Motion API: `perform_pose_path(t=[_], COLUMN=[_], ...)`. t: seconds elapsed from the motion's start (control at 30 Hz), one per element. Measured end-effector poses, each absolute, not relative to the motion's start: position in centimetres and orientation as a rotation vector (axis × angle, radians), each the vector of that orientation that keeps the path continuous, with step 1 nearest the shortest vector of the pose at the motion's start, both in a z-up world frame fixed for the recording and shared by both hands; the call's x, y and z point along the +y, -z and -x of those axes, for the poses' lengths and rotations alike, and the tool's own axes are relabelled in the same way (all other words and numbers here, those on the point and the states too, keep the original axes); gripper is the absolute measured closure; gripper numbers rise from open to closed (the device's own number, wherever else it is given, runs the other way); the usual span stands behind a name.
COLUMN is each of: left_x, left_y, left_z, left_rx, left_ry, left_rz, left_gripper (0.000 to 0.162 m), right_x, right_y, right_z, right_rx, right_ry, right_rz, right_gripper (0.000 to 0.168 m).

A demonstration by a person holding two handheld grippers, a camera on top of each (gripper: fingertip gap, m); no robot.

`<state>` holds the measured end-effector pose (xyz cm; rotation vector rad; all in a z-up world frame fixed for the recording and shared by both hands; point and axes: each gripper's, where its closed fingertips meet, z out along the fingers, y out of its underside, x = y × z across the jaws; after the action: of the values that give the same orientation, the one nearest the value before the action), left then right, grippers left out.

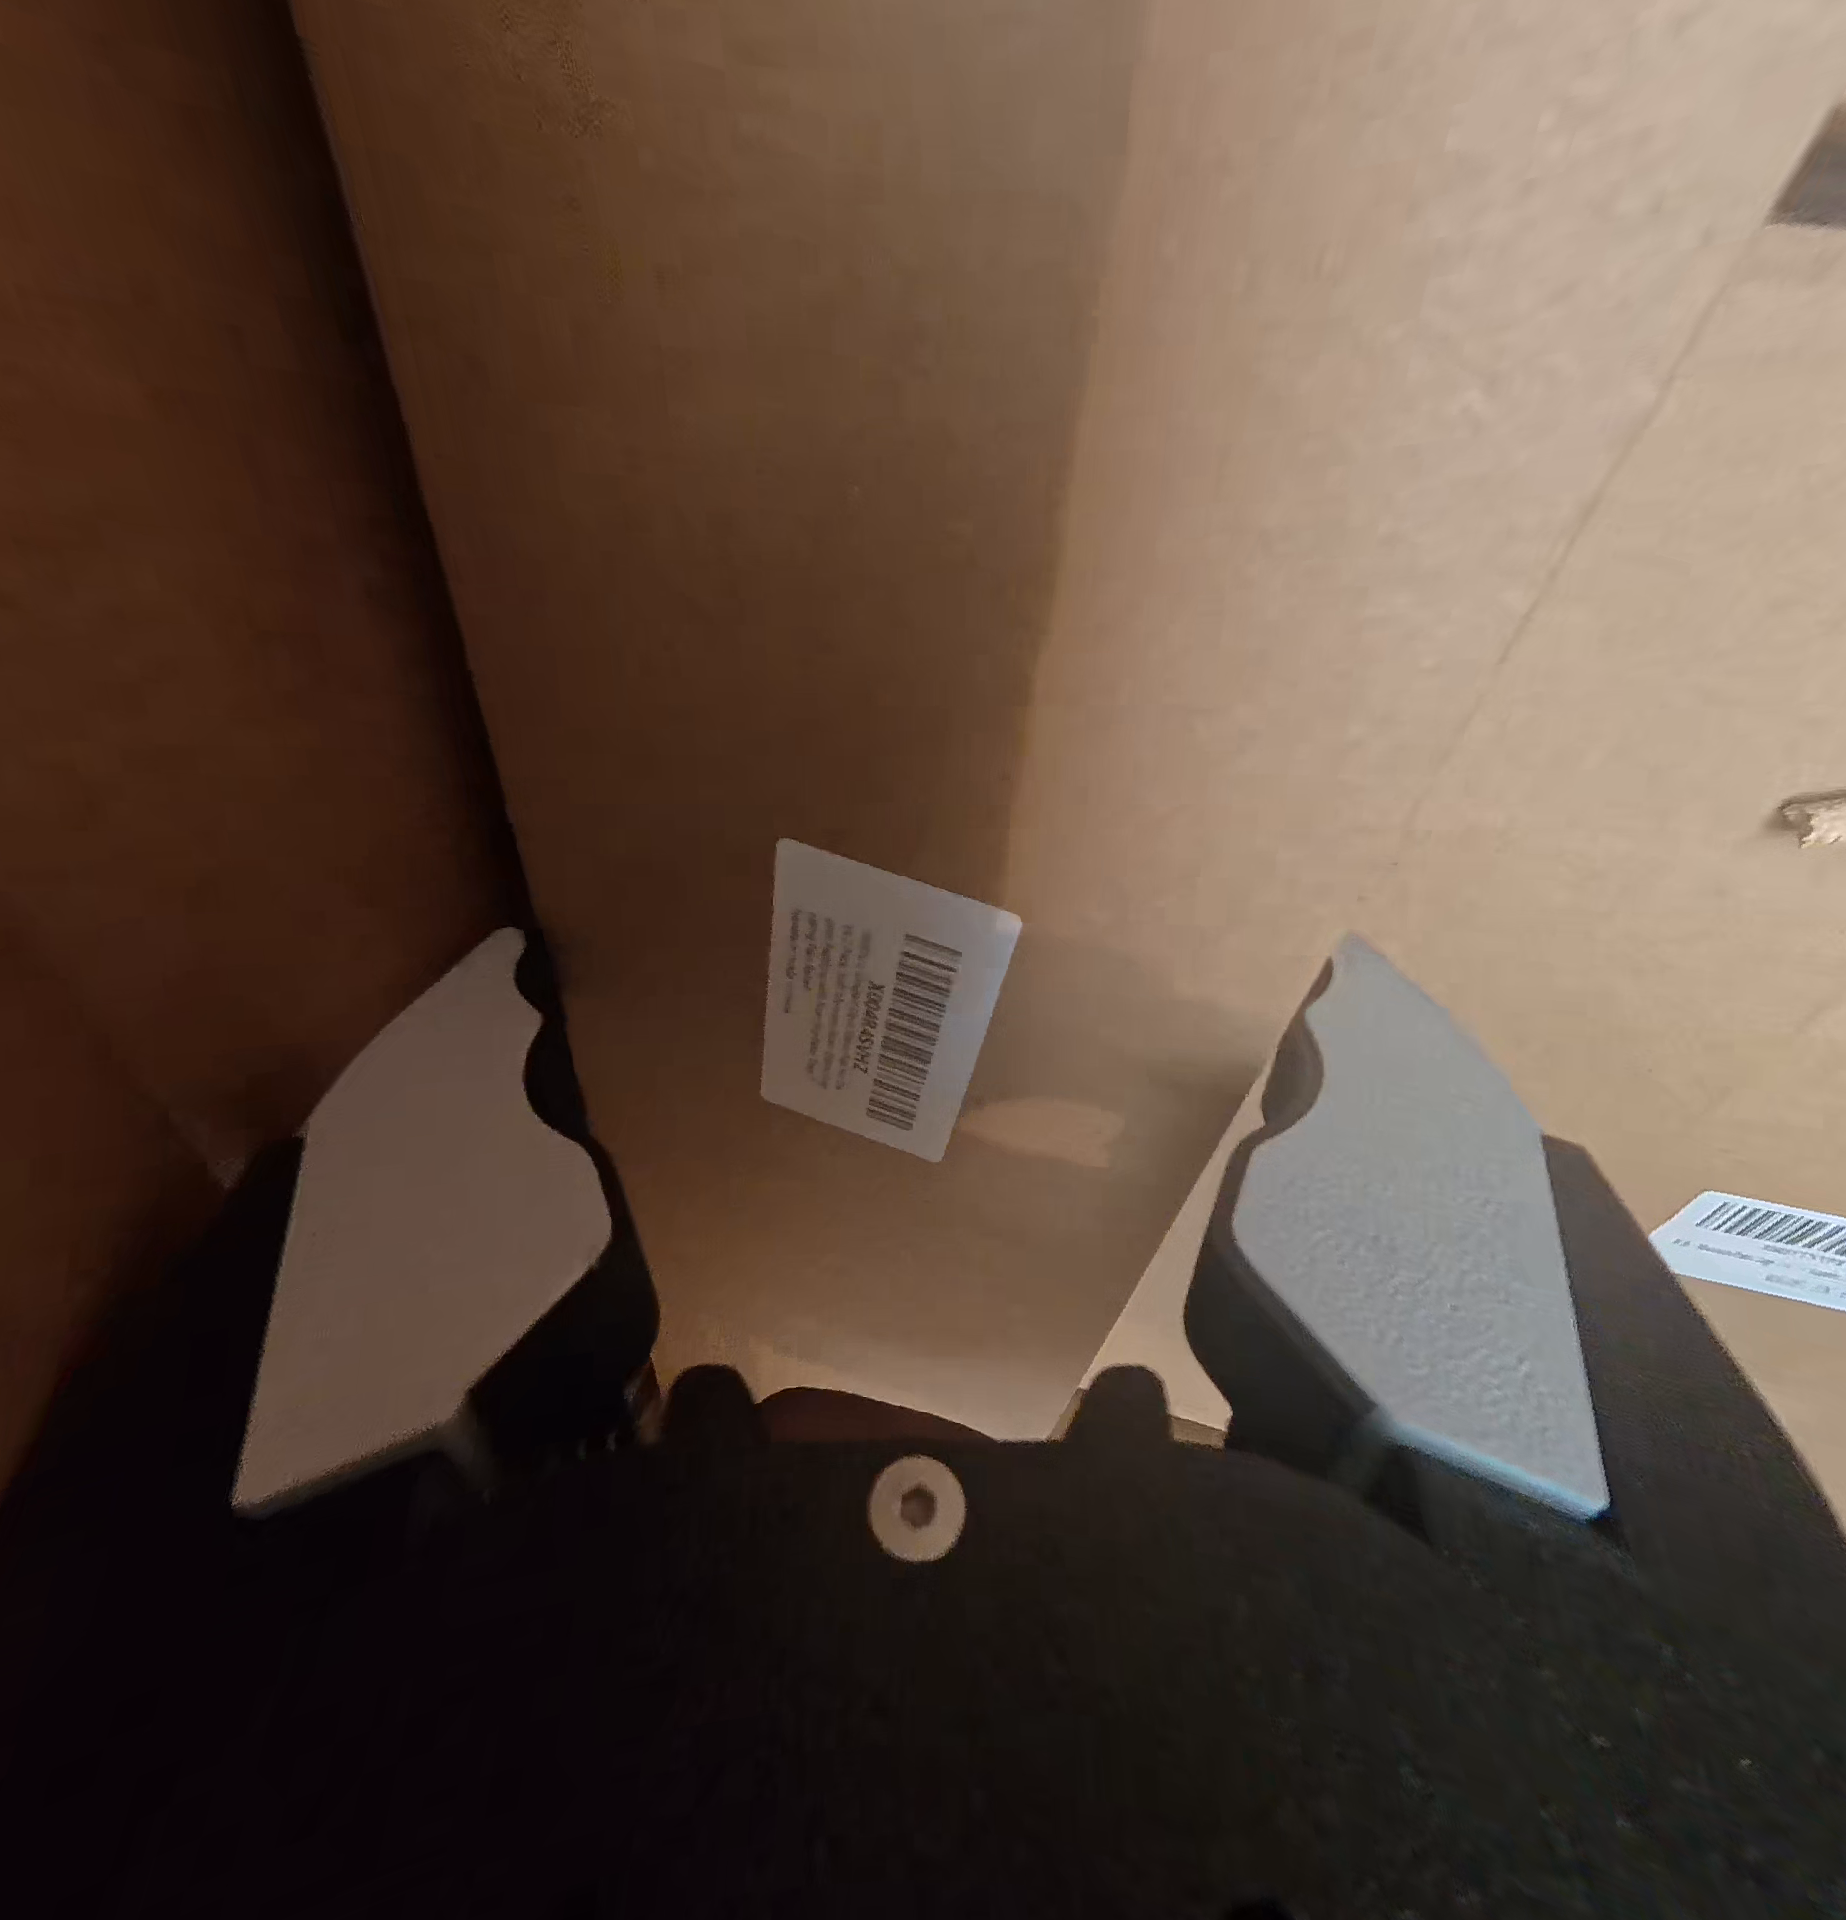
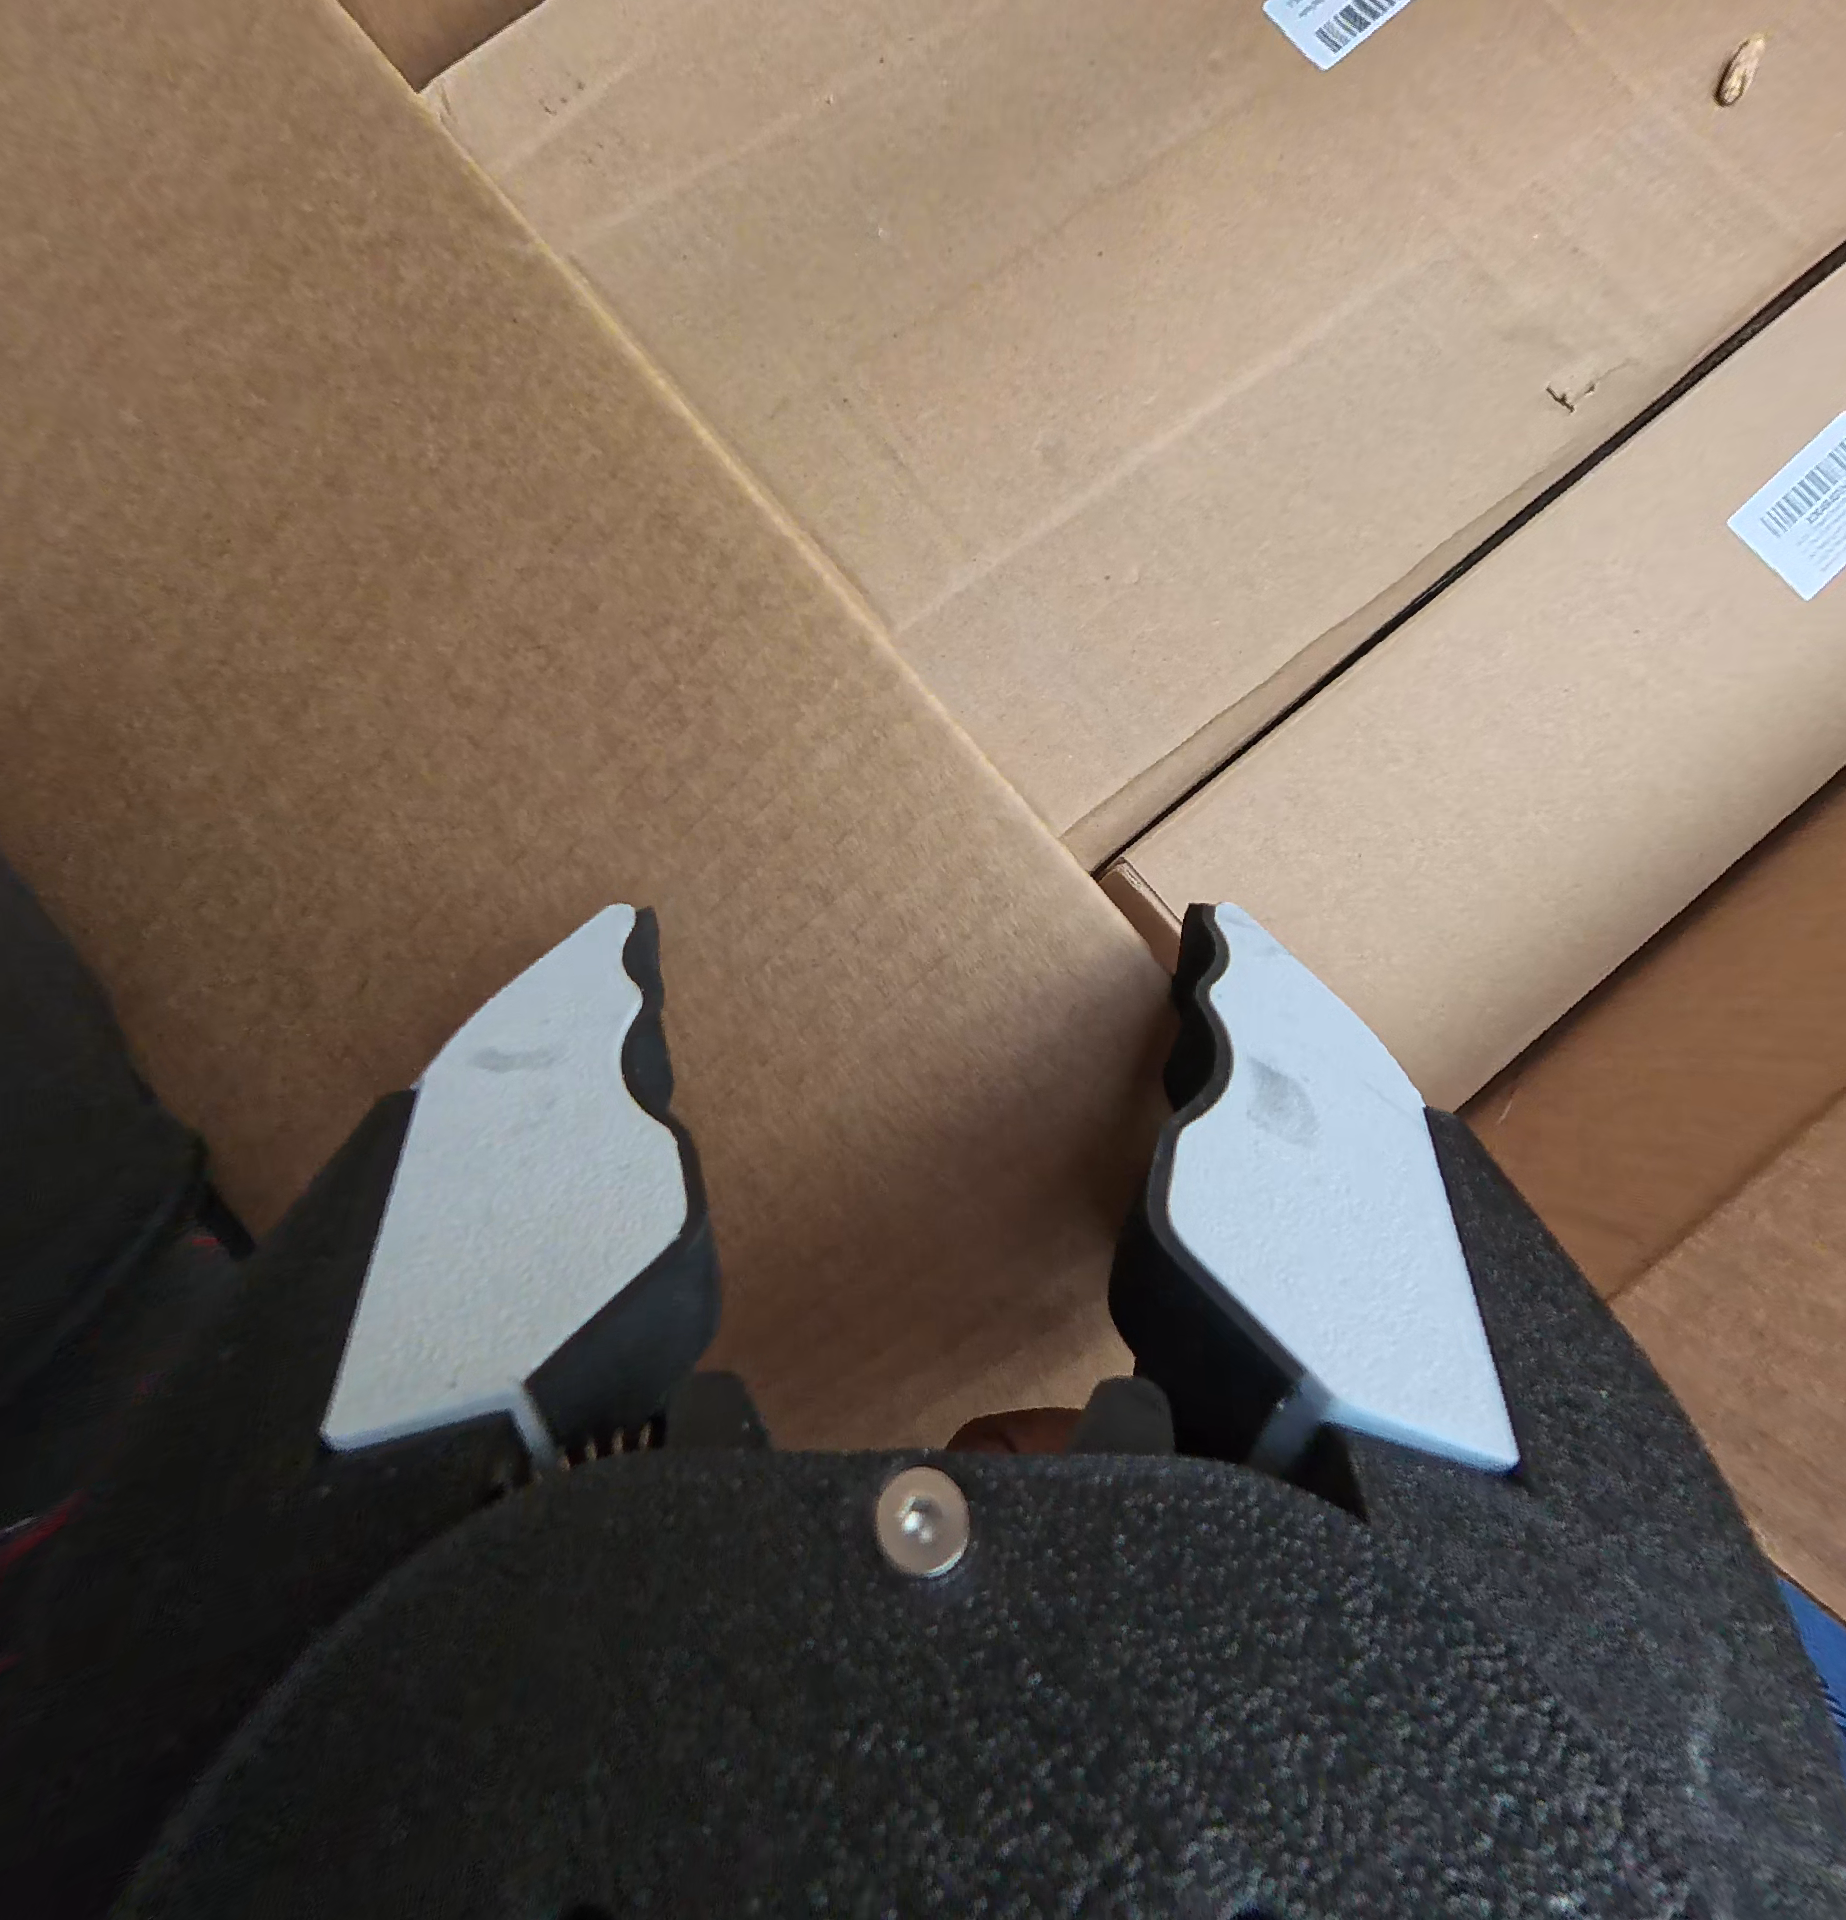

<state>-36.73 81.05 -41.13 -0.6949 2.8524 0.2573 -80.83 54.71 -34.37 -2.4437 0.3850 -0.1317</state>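
In the left wrist view my left gripper [image 1: 929, 956] is open, with its jaws wide apart. A long narrow cardboard box [image 1: 711, 520] with a white barcode label [image 1: 888, 997] runs between the fingers. The left pad lies along the box's left edge; the right finger stands apart from it. The picture is blurred. In the right wrist view my right gripper [image 2: 919, 925] is open and empty over a broad cardboard panel [image 2: 379, 571]. Its right fingertip [image 2: 1210, 956] is next to the near corner of another long cardboard box [image 2: 1521, 810] that bears a white barcode label [image 2: 1812, 509].
More flat cardboard [image 2: 1106, 312] lies behind, with a white label [image 2: 1334, 26] at the top edge. Dark cloth [image 2: 46, 1091] is at the left, and blue fabric [image 2: 1833, 1714] at the lower right. Pale cardboard [image 1: 1470, 520] with a second label [image 1: 1781, 1247] lies right of the left gripper.
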Motion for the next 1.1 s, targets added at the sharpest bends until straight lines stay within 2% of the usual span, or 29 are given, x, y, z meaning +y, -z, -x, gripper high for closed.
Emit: perform_pose_path(t=[0.13,0.33,0.47,1.1], left_x=[81.4,81.4,81.7,81.6], left_y=[41.6,41.9,42.0,41.2], left_z=[37.1,37.0,36.7,38.1], left_rx=[2.835,2.775,2.727,2.801], left_ry=[-0.327,-0.342,-0.365,-0.425], left_rz=[0.63,0.629,0.605,0.632], left_gripper=[0.023,0.023,0.029,0.036], right_x=[54.7,54.7,54.7,54.7], right_y=[34.3,34.3,34.4,34.4], right_z=[80.8,80.8,80.8,80.5], right_rx=[0.387,0.387,0.388,0.405], right_ry=[0.13,0.134,0.14,0.165], right_rz=[2.442,2.441,2.437,2.435], right_gripper=[0.075,0.075,0.075,0.078])
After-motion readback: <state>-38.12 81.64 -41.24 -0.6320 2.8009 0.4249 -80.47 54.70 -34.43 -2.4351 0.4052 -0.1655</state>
